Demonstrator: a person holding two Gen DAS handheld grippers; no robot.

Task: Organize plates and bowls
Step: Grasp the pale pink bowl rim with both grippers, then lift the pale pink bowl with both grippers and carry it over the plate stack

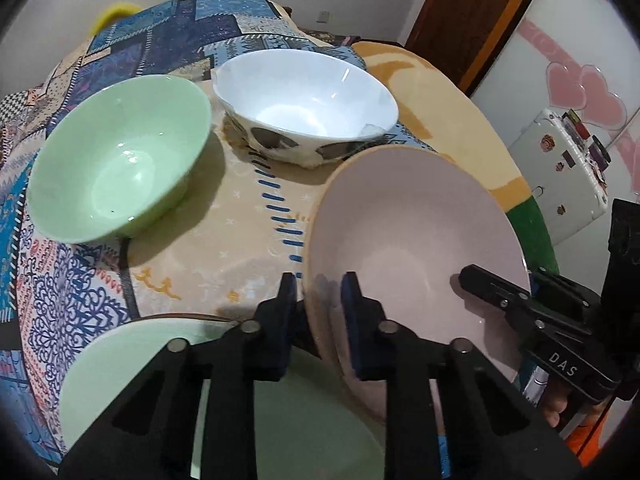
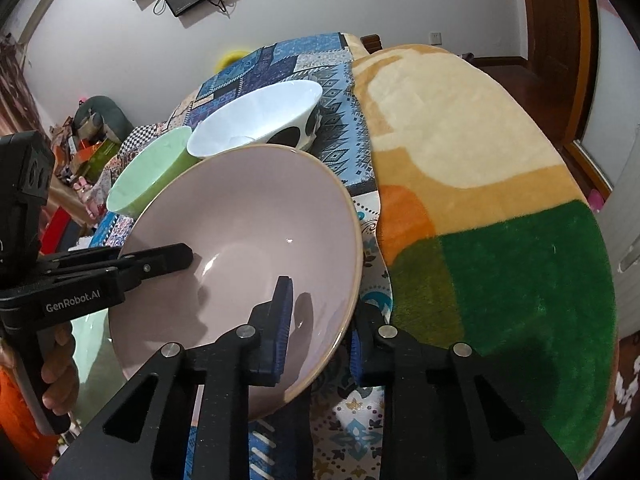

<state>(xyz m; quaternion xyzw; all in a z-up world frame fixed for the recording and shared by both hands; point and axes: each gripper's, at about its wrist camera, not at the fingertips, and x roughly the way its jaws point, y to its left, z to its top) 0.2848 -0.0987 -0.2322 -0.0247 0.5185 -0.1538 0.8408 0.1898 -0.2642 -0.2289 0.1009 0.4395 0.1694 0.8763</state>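
Both grippers grip one pink bowl [image 1: 416, 248], held tilted above the patterned cloth [image 1: 72, 292]; the left gripper [image 1: 319, 300] pinches the bowl's near-left rim, one blue pad inside the wall and one outside; the right gripper [image 2: 320, 320] clamps the opposite rim likewise, its outer finger largely hidden behind the bowl wall in the right wrist view. Whether the bowl's base touches anything cannot be told; its underside is hidden in both views.

A green bowl [image 1: 116, 156] stands upright on the cloth at left; a white bowl with dark spots [image 1: 308, 104] stands upright just beside it, the two rims close, contact unclear; in the right wrist view the pink bowl covers the lower parts of both.

A pale green plate [image 1: 120, 364] lies below the left gripper, mostly masked by the gripper body and cut off at the frame's bottom edge.

A fleece blanket [image 2: 500, 220] in cream, orange and green lies to the right; a person's fingers [image 2: 60, 376] wrap the left gripper's handle, partly cut off.
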